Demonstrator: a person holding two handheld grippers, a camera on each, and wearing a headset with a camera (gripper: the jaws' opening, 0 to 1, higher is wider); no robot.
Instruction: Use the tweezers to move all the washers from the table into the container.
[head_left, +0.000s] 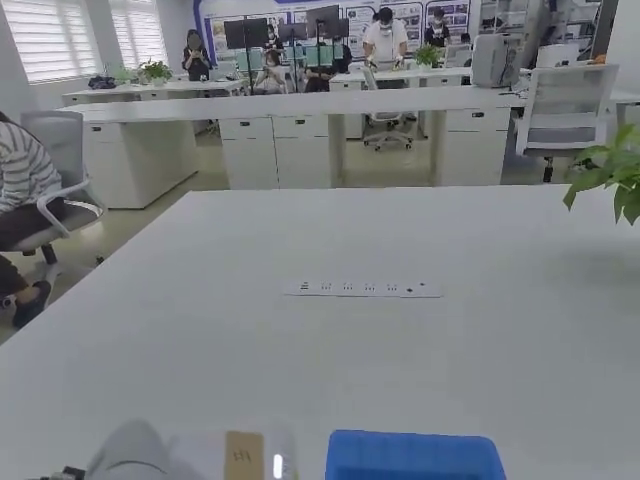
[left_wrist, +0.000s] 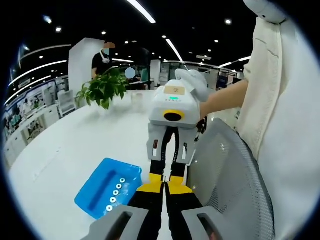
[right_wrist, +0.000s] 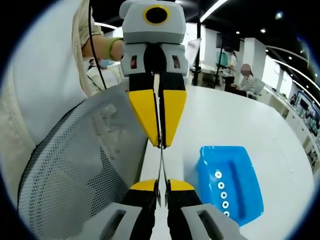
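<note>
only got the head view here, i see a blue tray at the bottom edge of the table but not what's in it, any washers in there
observer: yes, five washers lie in a row inside the blue tray; both gripper views look down on them.
operator: ok and where are the tweezers
observer: the tweezers run between the two grippers, which face each other tip to tip. the left gripper and the right gripper both look shut on them.
</note>
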